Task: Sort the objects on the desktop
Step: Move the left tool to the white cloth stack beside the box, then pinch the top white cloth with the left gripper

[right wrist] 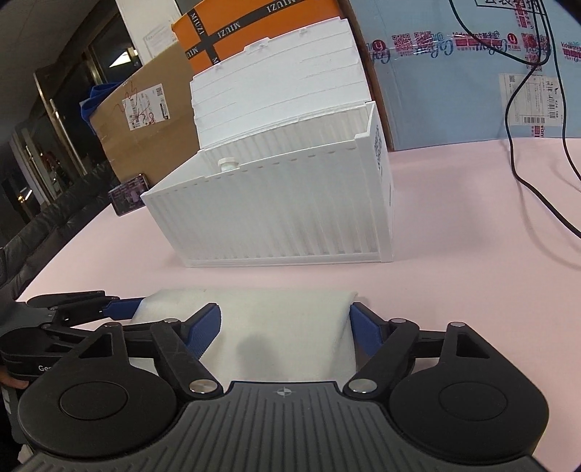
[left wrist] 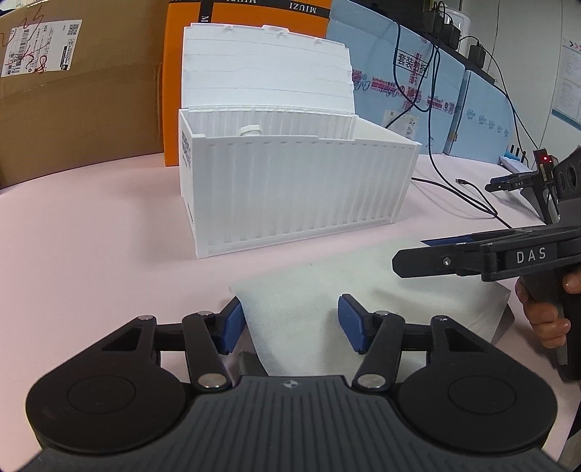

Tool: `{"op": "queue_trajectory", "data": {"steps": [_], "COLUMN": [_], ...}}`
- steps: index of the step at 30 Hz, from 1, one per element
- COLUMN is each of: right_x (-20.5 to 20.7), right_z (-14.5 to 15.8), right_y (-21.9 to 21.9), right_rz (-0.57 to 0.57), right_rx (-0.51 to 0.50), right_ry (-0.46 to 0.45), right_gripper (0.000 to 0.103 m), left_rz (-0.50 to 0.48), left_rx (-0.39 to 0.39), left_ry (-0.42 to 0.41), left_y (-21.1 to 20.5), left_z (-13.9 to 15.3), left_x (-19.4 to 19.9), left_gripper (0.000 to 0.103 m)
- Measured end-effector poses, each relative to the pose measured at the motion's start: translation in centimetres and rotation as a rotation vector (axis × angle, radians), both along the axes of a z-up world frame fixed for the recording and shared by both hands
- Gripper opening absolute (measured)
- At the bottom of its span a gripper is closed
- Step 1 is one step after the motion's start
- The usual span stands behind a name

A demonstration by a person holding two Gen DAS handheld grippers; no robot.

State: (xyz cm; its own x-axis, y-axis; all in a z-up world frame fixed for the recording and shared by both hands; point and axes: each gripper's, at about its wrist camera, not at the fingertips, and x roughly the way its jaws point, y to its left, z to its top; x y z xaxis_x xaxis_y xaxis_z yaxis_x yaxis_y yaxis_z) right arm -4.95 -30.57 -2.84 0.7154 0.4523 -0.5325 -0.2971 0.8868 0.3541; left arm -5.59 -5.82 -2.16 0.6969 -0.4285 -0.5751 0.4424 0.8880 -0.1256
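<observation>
Straddling a folded white tissue (right wrist: 287, 337), both wide-open grippers, left gripper (left wrist: 288, 323) and right gripper (right wrist: 285, 328), are risking crumpling it short of the white bin (left wrist: 294, 188).

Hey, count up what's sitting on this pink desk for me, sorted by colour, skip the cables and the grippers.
White: 2, the ribbed storage box with its lid up, and the folded cloth in front of it
Orange: 1, the MIUZI box
Brown: 1, the cardboard carton
Light blue: 1, the taped carton
Total: 5
</observation>
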Motion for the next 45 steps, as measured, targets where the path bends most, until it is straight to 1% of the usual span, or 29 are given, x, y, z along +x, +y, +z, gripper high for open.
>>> {"op": "queue_trajectory", "data": {"steps": [1, 2, 3, 6, 9, 15, 17, 21, 23, 25, 26, 27, 30, 34, 36, 38, 41, 43, 44, 45], "right_x": [0.1, 0.1, 0.2, 0.2, -0.2, -0.7, -0.9, -0.7, -0.6, -0.5, -0.5, -0.4, 0.0, 0.8, 1.3, 1.6, 1.9, 1.9, 1.9, 1.9], "right_z": [0.0, 0.0, -0.1, 0.0, 0.4, 1.5, 1.7, 1.5, 1.4, 1.4, 1.4, 1.4, 1.5, 1.3, 0.9, 0.7, 0.7, 0.7, 0.7, 0.8], "right_y": [-0.3, -0.6, -0.8, -1.2, -1.0, -1.0, -1.0, -0.8, -0.7, -0.7, -0.7, -0.7, -0.8, -0.7, -0.5, -0.3, 0.0, 0.2, 0.3, 0.2], "right_rz": [-0.019, -0.041, -0.063, -0.104, -0.120, -0.119, -0.111, -0.116, -0.115, -0.113, -0.109, -0.106, -0.098, -0.049, -0.011, 0.002, 0.013, 0.007, -0.001, -0.013], "right_rx": [0.011, 0.015, 0.013, -0.001, -0.028, -0.020, -0.027, -0.051, -0.063, -0.075, -0.083, -0.091, -0.115, -0.108, -0.083, -0.063, -0.032, -0.039, -0.050, -0.060], "right_ry": [0.000, 0.000, -0.001, -0.007, -0.043, -0.084, -0.085, -0.054, -0.043, -0.033, -0.025, -0.018, 0.006, 0.055, 0.081, 0.078, 0.071, 0.061, 0.055, 0.049], "right_gripper": [0.063, 0.051, 0.042, 0.029, 0.022, 0.016, 0.016, 0.016, 0.020, 0.020, 0.024, 0.032, 0.046, 0.052, 0.059, 0.064, 0.064, 0.059, 0.052, 0.044], "left_rz": [0.014, 0.029, 0.039, 0.056, 0.056, 0.050, 0.047, 0.045, 0.046, 0.049, 0.051, 0.052, 0.058, 0.061, 0.059, 0.059, 0.055, 0.060, 0.065, 0.072], "left_rx": [-0.002, -0.008, -0.018, -0.047, -0.064, -0.080, -0.080, -0.066, -0.062, -0.059, -0.056, -0.055, -0.055, -0.056, -0.065, -0.078, -0.073, -0.057, -0.052, -0.056], "left_ry": [-0.003, -0.004, -0.002, -0.009, -0.033, -0.062, -0.065, -0.049, -0.043, -0.031, -0.024, -0.020, -0.003, 0.019, 0.042, 0.052, 0.048, 0.032, 0.026, 0.021], "left_y": [0.2, 0.4, 0.6, 1.1, 1.3, 1.5, 1.5, 1.5, 1.5, 1.4, 1.4, 1.4, 1.5, 1.5, 1.6, 1.7, 1.3, 1.0, 0.9, 1.0], "left_z": [-0.1, -0.1, -0.1, 0.0, 0.4, 1.2, 1.4, 1.2, 1.0, 0.8, 0.7, 0.6, 0.4, 0.2, 0.1, 0.0, -0.1, -0.1, -0.1, 0.0], "left_x": [0.1, 0.2, 0.3, 0.3, 0.1, -0.4, -0.5, -0.2, -0.1, 0.1, 0.2, 0.3, 0.5, 0.8, 1.1, 1.3, 1.6, 1.6, 1.6, 1.7], "left_gripper": [0.041, 0.034, 0.030, 0.021, 0.015, 0.010, 0.010, 0.010, 0.010, 0.010, 0.011, 0.011, 0.014, 0.017, 0.020, 0.021, 0.021, 0.021, 0.020, 0.016]}}
